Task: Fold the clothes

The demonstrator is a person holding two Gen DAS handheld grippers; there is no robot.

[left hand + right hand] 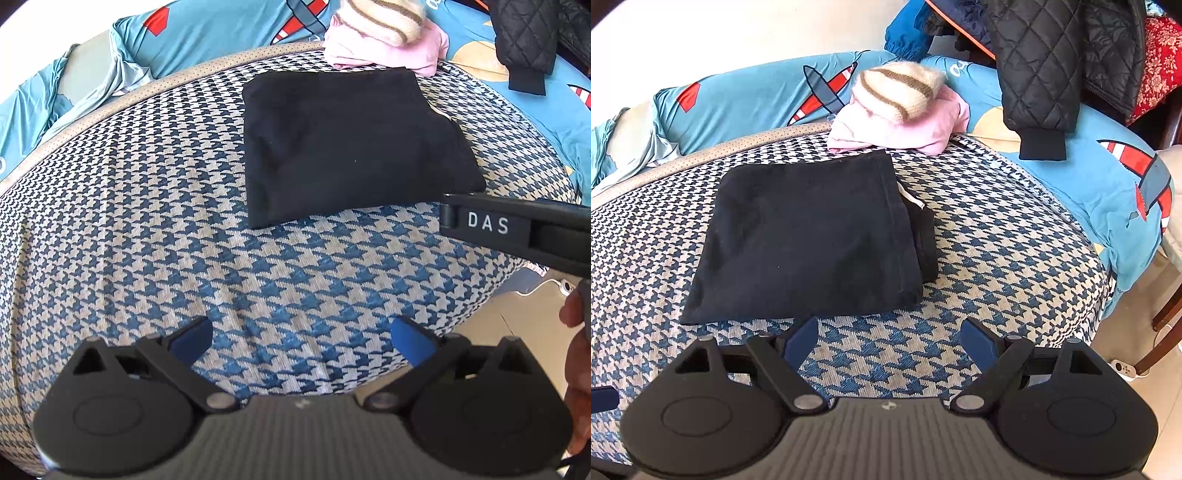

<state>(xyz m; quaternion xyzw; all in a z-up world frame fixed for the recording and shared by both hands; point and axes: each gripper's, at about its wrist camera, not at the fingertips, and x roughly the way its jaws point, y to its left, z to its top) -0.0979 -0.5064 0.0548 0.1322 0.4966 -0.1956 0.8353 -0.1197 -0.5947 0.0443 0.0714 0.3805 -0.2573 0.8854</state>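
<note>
A black garment (pixel 351 147) (pixel 809 236) lies folded into a rough square on the blue-and-white houndstooth bed cover (pixel 147 221) (pixel 997 251). My left gripper (pixel 301 341) hovers open over the cover, well short of the garment's near edge, with nothing between its blue pads. My right gripper (pixel 890 341) is open too, just in front of the garment's near edge and empty. In the left wrist view the right gripper's black body marked DAS (pixel 517 229) reaches in from the right, near the garment's near right corner.
A pink garment (pixel 388 51) (pixel 901 125) topped by a fuzzy striped knit piece (pixel 901 92) lies behind the black one. A black quilted jacket (pixel 1060 62) hangs over the light blue airplane-print bedding (pixel 757 99). The floor (pixel 1126 314), a chair leg and a white power strip show at right.
</note>
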